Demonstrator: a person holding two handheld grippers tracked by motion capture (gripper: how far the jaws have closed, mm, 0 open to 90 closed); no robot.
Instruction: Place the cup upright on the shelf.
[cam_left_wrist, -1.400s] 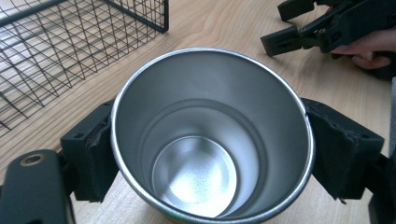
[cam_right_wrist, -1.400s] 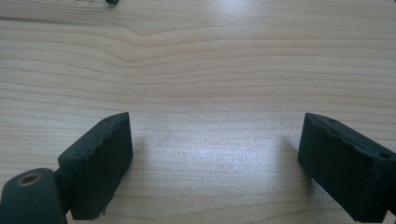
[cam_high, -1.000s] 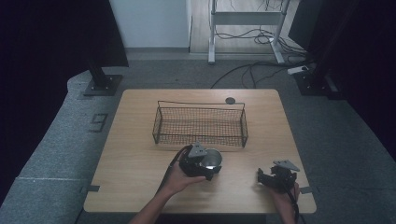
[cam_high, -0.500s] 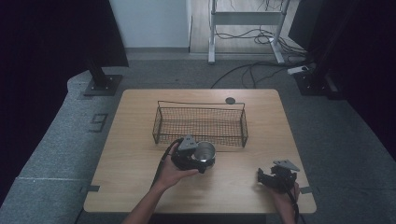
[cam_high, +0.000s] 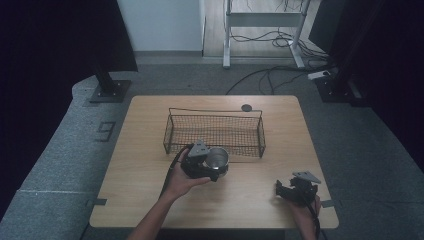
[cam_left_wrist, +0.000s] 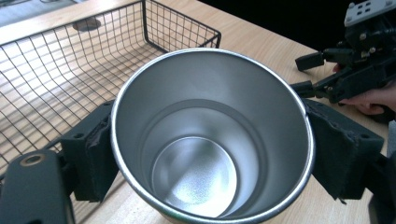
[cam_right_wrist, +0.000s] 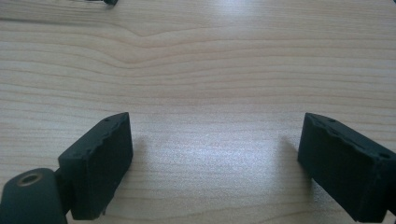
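A: Where is the steel cup (cam_left_wrist: 212, 135)?

B: Pinched in my left hand-held gripper (cam_high: 203, 164), just beside the wire basket (cam_high: 215, 131). Right hand-held gripper (cam_right_wrist: 215, 158) spread, on the counter (cam_high: 150, 165).

A: Risk?

B: Smooth wall may slip; cup could clip the rim.

One sign can be read: a dark figure (cam_high: 104, 131) marked on the grey floor, off the worktop (cam_high: 150, 200) at about 9 o'clock from the wire basket (cam_high: 214, 131). It looks like a 9 or a 6; which way up it stands cannot be told. No lettering, brand or number can be made out on the basket, the worktop or anything else.
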